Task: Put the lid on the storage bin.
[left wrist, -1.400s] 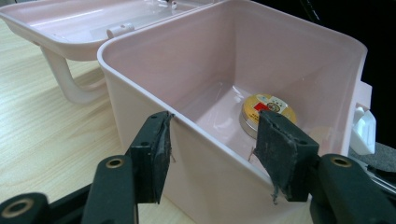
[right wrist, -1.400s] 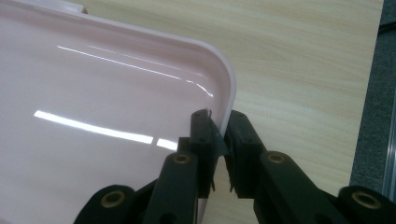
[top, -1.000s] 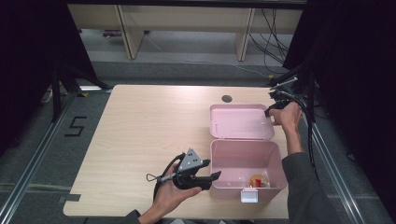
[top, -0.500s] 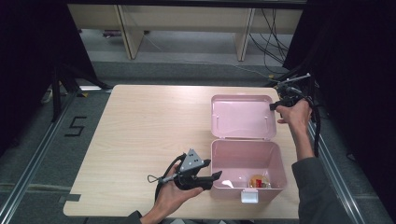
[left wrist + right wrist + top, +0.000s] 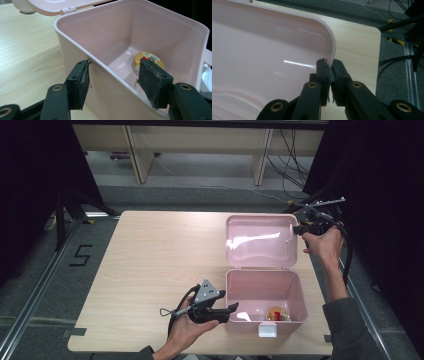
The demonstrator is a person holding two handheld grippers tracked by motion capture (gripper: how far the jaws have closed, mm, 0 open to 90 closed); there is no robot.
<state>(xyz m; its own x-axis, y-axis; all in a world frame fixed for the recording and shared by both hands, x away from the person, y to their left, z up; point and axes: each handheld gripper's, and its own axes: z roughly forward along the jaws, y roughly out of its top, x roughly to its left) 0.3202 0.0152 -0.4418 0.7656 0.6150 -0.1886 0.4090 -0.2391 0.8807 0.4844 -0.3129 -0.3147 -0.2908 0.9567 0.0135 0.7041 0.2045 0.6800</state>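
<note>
A pink plastic box stands open at the table's near right, with a small round gold-lidded tin on its floor. My left gripper is at the box's left wall. Its jaws straddle that wall, one pad outside touching it and the other pad inside near the tin, with a wide gap between them. The hinged lid is tilted up behind the box. My right gripper is shut on the lid's right rim. In the right gripper view its pads pinch the lid at a rounded corner.
The box carries a white latch on its front wall. The light wooden table stretches bare to the left. Beyond its right edge are black cables and a metal rail. Shelving legs stand behind the table.
My right gripper has risen and moved back with the lid's rim in it, and the lid has swung up from lying nearly flat. The left hand has stayed at the box wall.
</note>
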